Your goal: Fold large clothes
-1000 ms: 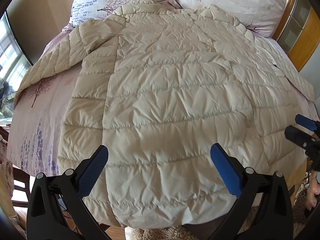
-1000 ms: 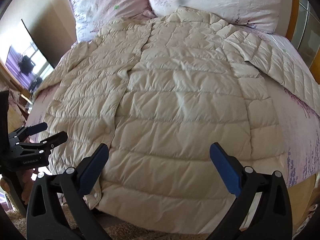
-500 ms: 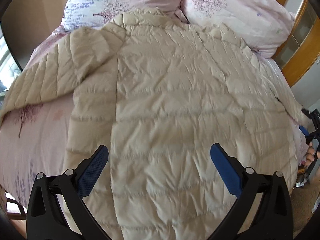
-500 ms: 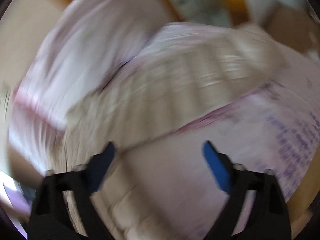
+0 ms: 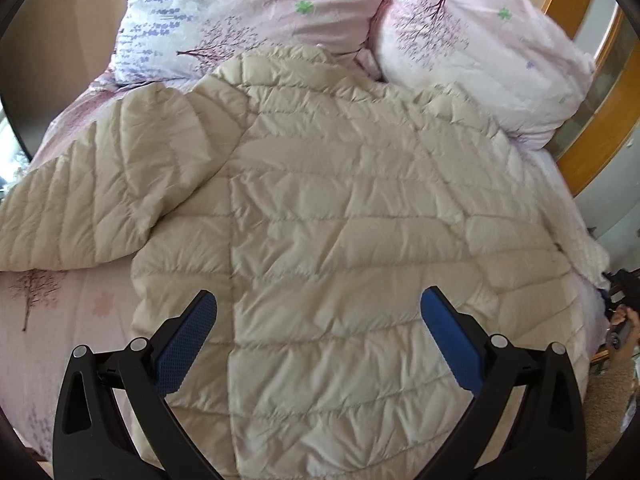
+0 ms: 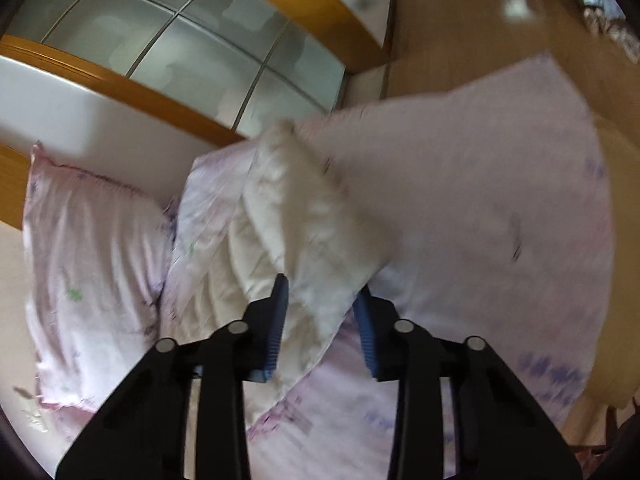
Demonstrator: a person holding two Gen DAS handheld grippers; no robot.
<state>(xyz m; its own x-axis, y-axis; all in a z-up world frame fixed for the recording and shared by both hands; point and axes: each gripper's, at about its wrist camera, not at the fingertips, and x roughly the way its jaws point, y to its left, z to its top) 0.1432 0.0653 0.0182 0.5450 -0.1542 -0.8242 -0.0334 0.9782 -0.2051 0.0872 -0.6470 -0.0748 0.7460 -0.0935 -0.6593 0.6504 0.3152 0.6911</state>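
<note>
A cream quilted down jacket (image 5: 340,220) lies spread flat on the bed, collar toward the pillows, with one sleeve (image 5: 80,208) stretched out to the left. My left gripper (image 5: 318,320) hovers open above the jacket's lower body, nothing between its blue pads. In the right wrist view the jacket's other sleeve (image 6: 304,216) runs up from between the pads of my right gripper (image 6: 322,312). Its jaws are closing on the puffy fabric, which fills the gap and touches both pads. This view is rolled sideways and somewhat blurred.
Two pink floral pillows (image 5: 248,12) (image 5: 472,48) lean at the head of the bed on a pink sheet (image 6: 480,200). A wooden frame with frosted glass panels (image 6: 120,88) stands behind. A person's hand (image 5: 622,320) shows at the bed's right edge.
My right gripper swung from facing the whole jacket to the bed's right side, rolled over, and its jaws narrowed around the sleeve. My left gripper moved forward over the jacket, staying open.
</note>
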